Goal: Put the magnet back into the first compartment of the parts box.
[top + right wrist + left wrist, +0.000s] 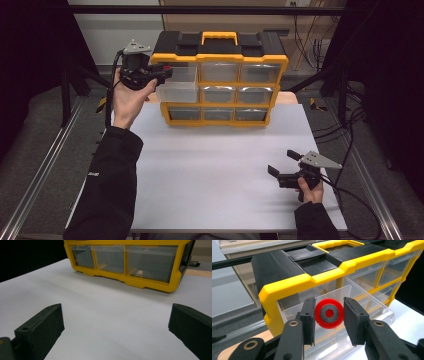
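While right gripper (282, 164) gapes, left gripper (329, 315) seemingly pinches red disc (329, 313).

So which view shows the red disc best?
The left gripper view: the red disc sits large and face-on between the left gripper's jaws, above the pulled-out drawer. In the high view it is just a red speck at that gripper.

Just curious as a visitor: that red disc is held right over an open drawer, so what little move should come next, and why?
Probably open the left hand-held gripper and let go: it holds the red disc just above the pulled-out clear drawer of the yellow cabinet, so the disc looks likely to drop inside.
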The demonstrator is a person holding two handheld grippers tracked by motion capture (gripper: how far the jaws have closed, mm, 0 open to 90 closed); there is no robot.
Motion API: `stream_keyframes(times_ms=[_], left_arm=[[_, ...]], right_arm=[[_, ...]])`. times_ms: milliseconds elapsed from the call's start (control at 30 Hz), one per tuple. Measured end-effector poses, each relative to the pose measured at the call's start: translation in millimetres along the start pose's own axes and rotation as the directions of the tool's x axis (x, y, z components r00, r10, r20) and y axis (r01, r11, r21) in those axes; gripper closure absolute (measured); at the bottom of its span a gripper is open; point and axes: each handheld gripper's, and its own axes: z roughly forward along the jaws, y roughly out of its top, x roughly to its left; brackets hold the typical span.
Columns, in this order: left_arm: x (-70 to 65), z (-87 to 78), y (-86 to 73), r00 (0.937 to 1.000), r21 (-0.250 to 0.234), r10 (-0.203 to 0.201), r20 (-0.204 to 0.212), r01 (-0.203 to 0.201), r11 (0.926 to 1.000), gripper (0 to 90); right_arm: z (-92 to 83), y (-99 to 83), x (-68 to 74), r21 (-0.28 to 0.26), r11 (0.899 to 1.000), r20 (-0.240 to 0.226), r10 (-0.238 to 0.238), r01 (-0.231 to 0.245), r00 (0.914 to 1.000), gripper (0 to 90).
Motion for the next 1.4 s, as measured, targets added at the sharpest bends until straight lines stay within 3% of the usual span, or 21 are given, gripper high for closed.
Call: stream_keyframes(times_ms=[33, 400, 533, 667, 700, 1100, 1400], left_arm=[[-0.7, 0.2, -0.5, 0.9999, 0.009, -0.013, 0.002, 0.013, 0.9999, 62.5], [-0.5, 12.7, -3.7, 0.9999, 0.027, 0.012, -0.007, -0.012, 0.9996, 62.5], [-3.1, 15.3, -4.4, 1.0000, 0.039, -0.001, -0.001, 0.001, 0.9993, 62.4], [-3.8, 19.2, -4.8, 0.9994, 0.049, 0.029, -0.018, -0.028, 0.9984, 62.5], [-5.0, 19.6, -5.4, 0.9997, 0.058, 0.013, -0.018, -0.012, 0.9982, 62.4], [-2.8, 22.9, -6.6, 0.9997, 0.073, -0.014, -0.022, 0.015, 0.9972, 61.7], [0.6, 19.7, -9.1, 0.9994, 0.039, -0.024, -0.025, 0.025, 0.9989, 54.9]], right_arm=[[-0.1, 0.1, 0.1, -0.001, 1.000, -0.002, 0.001, -0.001, 1.0000, 0.4], [-0.1, 0.0, 0.1, -0.001, 1.000, -0.002, 0.001, -0.001, 1.0000, 0.4], [-0.1, 0.1, -0.1, -0.001, 1.000, -0.001, 0.001, -0.001, 1.0000, 0.4], [-0.1, 0.1, 0.0, -0.001, 1.000, -0.002, 0.001, -0.001, 1.0000, 0.4], [0.0, 0.1, 0.0, -0.001, 1.000, -0.002, 0.001, -0.001, 1.0000, 0.4], [-0.2, 0.2, -0.1, -0.003, 1.000, -0.002, 0.001, -0.001, 1.0000, 0.4], [-0.1, 0.2, -0.1, -0.003, 1.000, -0.002, 0.001, -0.001, 1.0000, 0.4]])
